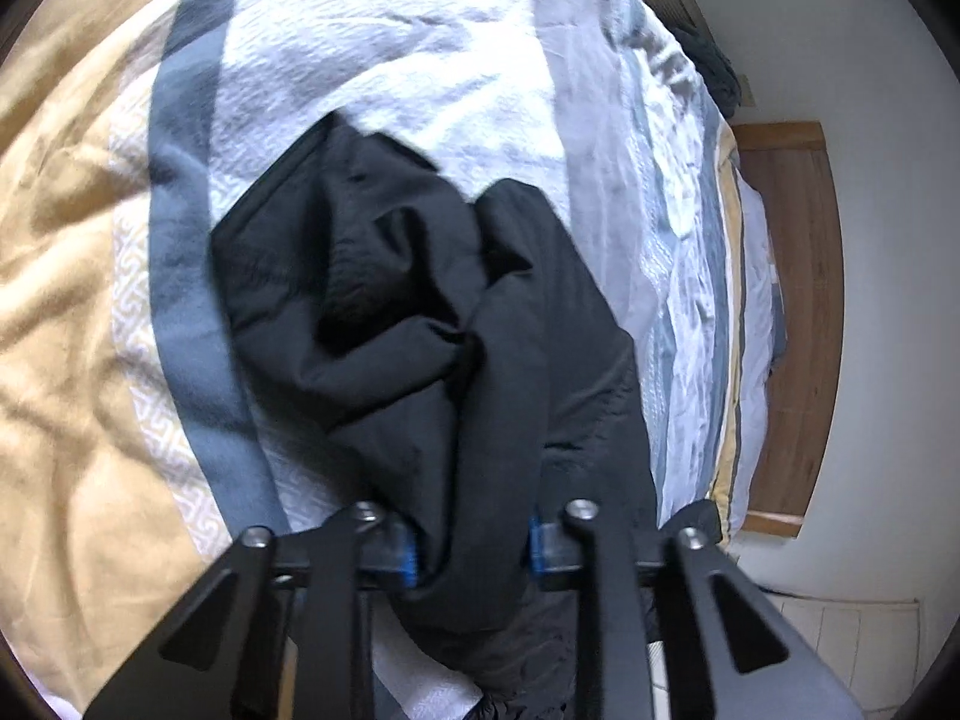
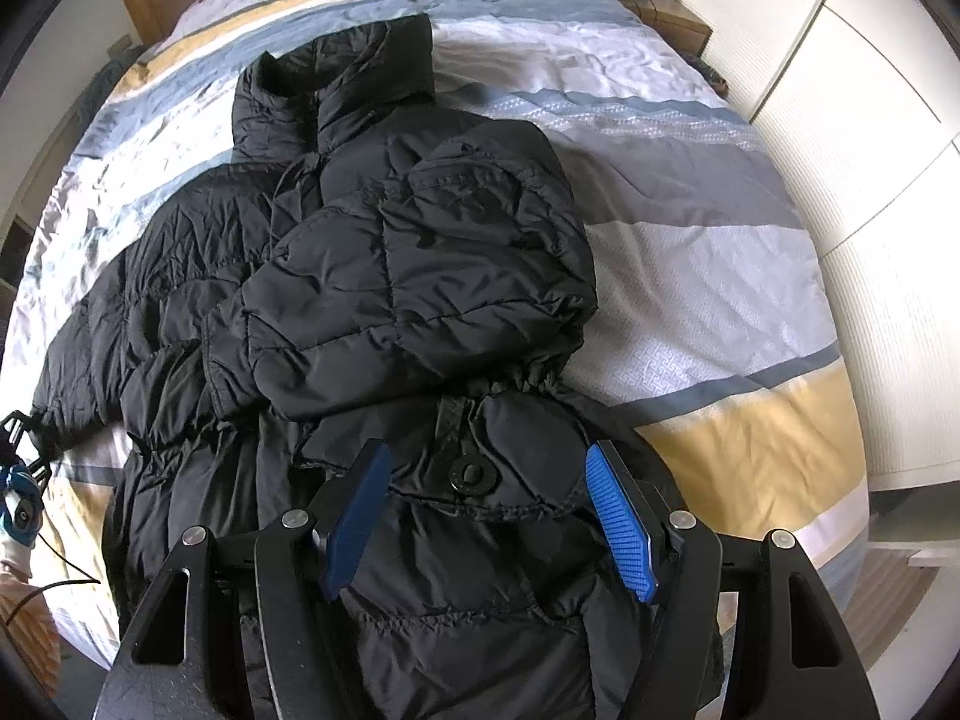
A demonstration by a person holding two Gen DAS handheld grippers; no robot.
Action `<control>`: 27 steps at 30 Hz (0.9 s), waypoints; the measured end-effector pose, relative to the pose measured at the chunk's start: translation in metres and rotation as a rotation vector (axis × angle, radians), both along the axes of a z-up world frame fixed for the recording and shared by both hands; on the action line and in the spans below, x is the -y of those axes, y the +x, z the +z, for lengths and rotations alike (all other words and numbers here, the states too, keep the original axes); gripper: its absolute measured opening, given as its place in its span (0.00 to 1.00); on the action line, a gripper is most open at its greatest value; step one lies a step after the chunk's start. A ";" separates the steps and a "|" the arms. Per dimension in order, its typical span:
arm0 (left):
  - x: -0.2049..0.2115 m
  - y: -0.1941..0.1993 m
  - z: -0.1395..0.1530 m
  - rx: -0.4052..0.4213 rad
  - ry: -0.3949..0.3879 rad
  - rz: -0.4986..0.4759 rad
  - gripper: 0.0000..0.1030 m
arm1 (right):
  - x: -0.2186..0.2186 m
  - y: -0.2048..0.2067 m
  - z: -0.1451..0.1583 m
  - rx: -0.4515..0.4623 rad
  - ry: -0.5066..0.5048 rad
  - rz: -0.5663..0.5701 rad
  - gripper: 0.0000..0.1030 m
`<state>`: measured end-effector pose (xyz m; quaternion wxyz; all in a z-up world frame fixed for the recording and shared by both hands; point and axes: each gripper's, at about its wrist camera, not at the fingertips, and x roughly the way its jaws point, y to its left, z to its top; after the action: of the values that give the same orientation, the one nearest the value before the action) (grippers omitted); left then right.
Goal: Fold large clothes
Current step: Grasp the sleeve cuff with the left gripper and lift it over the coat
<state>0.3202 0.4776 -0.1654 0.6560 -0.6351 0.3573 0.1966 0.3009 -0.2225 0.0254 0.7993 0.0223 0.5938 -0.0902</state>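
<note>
The black quilted puffer jacket sprawls across the striped bed cover — left tool pinching its fabric, right tool spread wide above it.

Left gripper at bottom centre of frame, jaws closed on thick fold of black jacket; blue pads just visible either side of fabric; jacket bunched, spreading up to frame centre over striped duvet; tan band of duvet at left; wooden headboard at right edge, against white wall
</note>
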 end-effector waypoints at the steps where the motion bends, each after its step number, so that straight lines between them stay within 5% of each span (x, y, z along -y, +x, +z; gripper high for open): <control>1: 0.001 0.002 0.005 -0.001 0.013 -0.015 0.18 | 0.002 -0.002 0.001 0.003 0.001 -0.003 0.65; 21: 0.072 0.035 0.131 0.170 0.188 -0.270 0.11 | 0.079 -0.047 0.021 0.067 -0.009 -0.143 0.65; 27: 0.127 0.062 0.175 0.218 0.284 -0.441 0.11 | 0.088 -0.046 0.030 0.091 -0.011 -0.145 0.65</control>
<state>0.3823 0.3507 0.0101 0.7999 -0.4613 0.3829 0.0278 0.2551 -0.3105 0.0549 0.8169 0.0646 0.5532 -0.1500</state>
